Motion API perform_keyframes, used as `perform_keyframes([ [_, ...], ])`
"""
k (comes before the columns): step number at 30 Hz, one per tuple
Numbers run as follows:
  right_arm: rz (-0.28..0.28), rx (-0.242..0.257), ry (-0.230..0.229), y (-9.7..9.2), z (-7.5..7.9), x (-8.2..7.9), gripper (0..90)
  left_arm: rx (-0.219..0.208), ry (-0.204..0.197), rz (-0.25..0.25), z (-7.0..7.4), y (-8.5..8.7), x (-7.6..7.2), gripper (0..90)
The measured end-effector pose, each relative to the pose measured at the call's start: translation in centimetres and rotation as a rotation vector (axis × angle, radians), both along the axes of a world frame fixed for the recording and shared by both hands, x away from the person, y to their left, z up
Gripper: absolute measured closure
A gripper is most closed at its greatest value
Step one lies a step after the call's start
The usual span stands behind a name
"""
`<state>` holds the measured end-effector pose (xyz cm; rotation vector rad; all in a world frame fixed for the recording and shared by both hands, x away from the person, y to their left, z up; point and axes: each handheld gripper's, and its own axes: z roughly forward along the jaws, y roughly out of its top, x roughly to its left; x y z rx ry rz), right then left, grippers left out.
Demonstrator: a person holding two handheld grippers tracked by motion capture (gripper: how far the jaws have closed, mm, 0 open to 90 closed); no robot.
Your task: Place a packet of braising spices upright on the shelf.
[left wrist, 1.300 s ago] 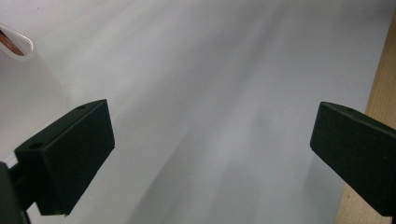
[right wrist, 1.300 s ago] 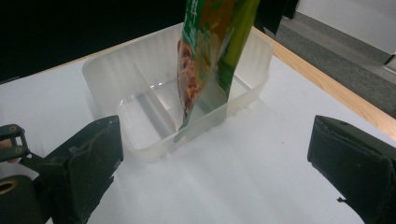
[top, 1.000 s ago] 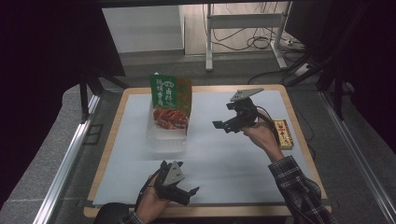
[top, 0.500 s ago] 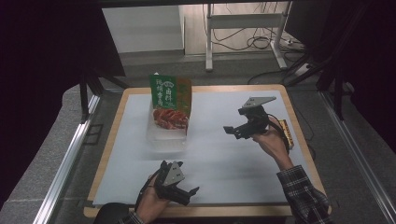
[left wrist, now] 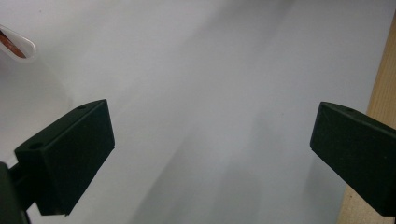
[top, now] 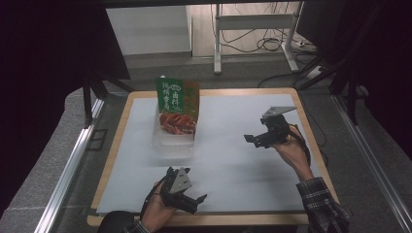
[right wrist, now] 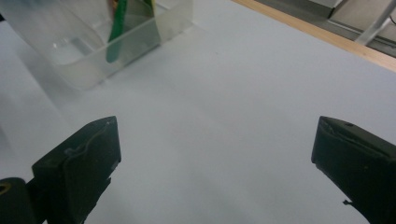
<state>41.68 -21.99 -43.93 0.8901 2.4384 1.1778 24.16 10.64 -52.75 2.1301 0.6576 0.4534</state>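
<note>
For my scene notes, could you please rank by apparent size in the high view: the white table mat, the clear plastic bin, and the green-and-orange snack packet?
1. White table mat
2. Clear plastic bin
3. Green-and-orange snack packet, close to the bin, so unsure.

1. The tabletop [top: 228, 145] has a smooth, matt white sheet surface, bordered by a pale wood edge [top: 112, 160].
2. The container [right wrist: 93, 51] left of centre is clear plastic, smooth and slightly frosted.
3. The packet [top: 176, 99] standing in it looks like glossy printed film, green and orange.
4. Each hand-held gripper, left [top: 192, 201] and right [top: 252, 140], is matt black plastic with a dull grey metal-looking plate on top.
5. The right sleeve [top: 320, 206] is checked woven cloth.
</note>
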Motion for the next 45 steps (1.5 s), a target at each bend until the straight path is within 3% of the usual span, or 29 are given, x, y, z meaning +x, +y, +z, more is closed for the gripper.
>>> perform_keyframes([
  [6, -0.058, -0.018, 0.004, -1.4, -0.5, 0.3, 1.3, -0.007, 0.000, 0.000, 0.0, 0.0, 0.0, 0.0],
  [12, -0.131, -0.013, 0.052, -3.0, -1.3, 0.9, 1.3, -0.006, 0.000, 0.001, 0.0, 0.0, 0.0, 0.0],
  [17, -0.164, -0.034, 0.061, -3.9, -1.7, 1.2, 1.3, -0.006, 0.000, 0.001, 0.0, 0.0, 0.0, 0.0],
  [22, -0.238, -0.039, 0.076, -5.6, -2.1, 1.7, 1.5, -0.007, -0.001, 0.001, 0.0, 0.0, 0.0, 0.0],
  [30, -0.382, -0.109, 0.082, -8.3, -3.3, 2.5, 4.7, -0.006, -0.002, -0.004, 0.0, 0.0, 0.0, 0.0],
  [36, -0.453, -0.151, 0.085, -9.4, -4.2, 2.9, 6.7, -0.007, -0.001, -0.004, 0.0, 0.0, 0.0, 0.0],
  [45, -0.501, -0.185, 0.117, -10.3, -5.5, 3.3, 8.1, -0.002, 0.000, -0.007, 0.0, -0.1, 0.0, 0.0],
])
